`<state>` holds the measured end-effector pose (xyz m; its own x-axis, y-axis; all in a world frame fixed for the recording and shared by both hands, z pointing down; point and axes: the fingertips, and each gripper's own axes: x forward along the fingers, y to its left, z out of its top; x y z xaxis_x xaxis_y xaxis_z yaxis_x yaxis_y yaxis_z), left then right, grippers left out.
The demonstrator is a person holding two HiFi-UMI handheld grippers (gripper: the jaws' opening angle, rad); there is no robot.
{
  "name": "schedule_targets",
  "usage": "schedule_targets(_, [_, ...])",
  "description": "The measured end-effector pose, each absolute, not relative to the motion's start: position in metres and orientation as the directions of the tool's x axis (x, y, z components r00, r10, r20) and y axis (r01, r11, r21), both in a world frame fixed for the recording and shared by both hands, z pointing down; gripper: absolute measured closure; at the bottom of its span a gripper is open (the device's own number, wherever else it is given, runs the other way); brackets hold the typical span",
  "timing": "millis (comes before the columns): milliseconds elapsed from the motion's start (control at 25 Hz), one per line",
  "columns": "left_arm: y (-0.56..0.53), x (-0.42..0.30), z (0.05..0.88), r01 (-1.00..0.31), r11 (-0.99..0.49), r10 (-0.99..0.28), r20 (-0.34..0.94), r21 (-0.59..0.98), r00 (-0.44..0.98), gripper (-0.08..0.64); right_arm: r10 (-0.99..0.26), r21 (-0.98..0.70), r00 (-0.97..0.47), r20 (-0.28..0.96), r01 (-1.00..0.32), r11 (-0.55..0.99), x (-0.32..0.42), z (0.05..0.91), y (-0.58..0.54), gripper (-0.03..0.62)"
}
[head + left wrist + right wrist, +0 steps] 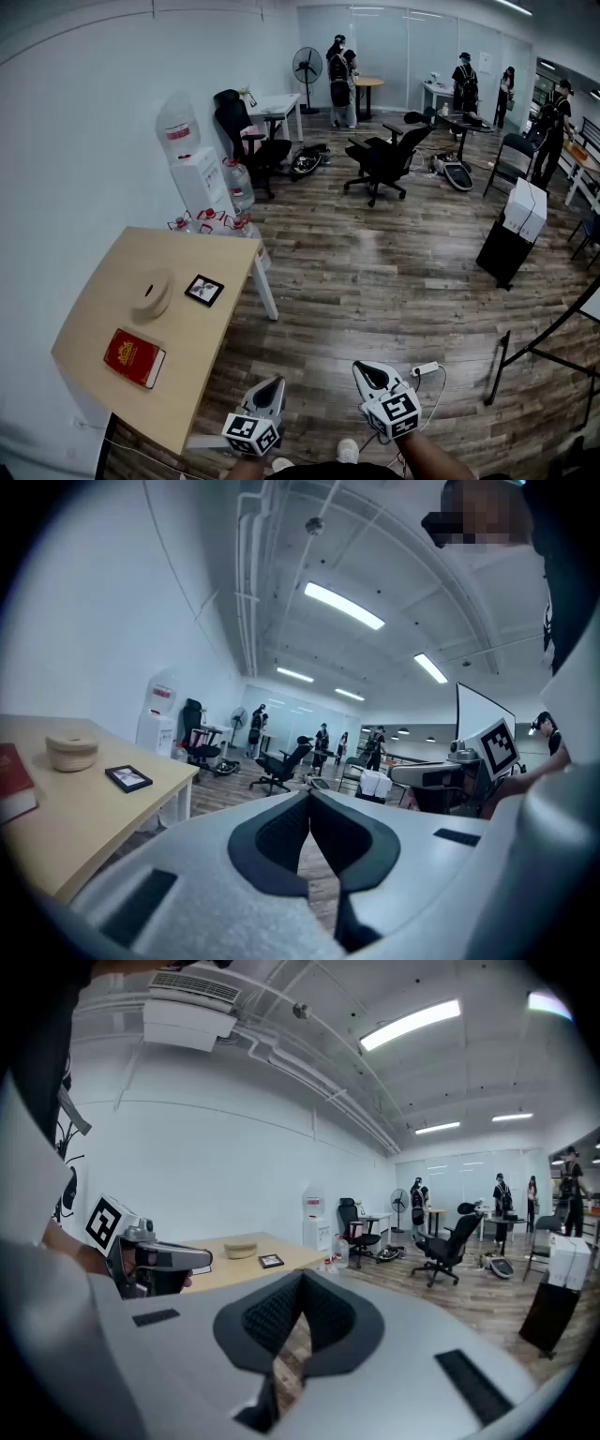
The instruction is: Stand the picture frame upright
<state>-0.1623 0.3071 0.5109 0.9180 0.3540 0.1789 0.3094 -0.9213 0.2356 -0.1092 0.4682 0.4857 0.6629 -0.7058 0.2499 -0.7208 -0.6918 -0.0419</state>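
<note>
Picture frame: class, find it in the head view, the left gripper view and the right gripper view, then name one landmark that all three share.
Head view: the frame lies flat on the table, left of centre, near the table's right edge.
Left gripper view: the frame is at far left, near the table's edge.
Right gripper view: the frame is small, left of centre.
Shared landmark: the beige roll, just left of the frame in every view.

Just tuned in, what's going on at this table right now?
A person holds the left gripper and the right gripper, both shut and empty, over the floor beside the wooden table. The picture frame lies flat on it, untouched, next to a round roll, with a red book nearer the person. Standing it up has not started.
</note>
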Motion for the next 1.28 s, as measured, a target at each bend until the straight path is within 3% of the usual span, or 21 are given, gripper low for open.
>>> schedule_targets(360, [0.317,-0.144,0.509,0.313,-0.924,0.354,0.186,0.218,0.916,0.557,-0.693,-0.041,0.684,0.228,-0.704,-0.709,-0.086,0.486,0.485,0.583])
schedule_targets(600, [0.331,-0.133,0.507,0.298,-0.939,0.33,0.204,0.172,0.922,0.557,-0.737,-0.177,0.647,0.193,-0.716,-0.675,-0.069,0.489,0.501,0.583])
schedule_targets(840, [0.331,-0.127,0.51,0.264,-0.957,0.286,0.223,0.12,0.932,0.557,-0.761,-0.181,0.621,0.188,-0.74,-0.648,-0.055,0.493,0.507,0.583])
schedule_targets(1280, [0.287,-0.066,0.52,0.241,-0.966,0.258,0.241,0.098,0.936,0.557,-0.809,-0.183,0.544,0.224,-0.792,-0.583,0.014,0.499,0.441,0.583])
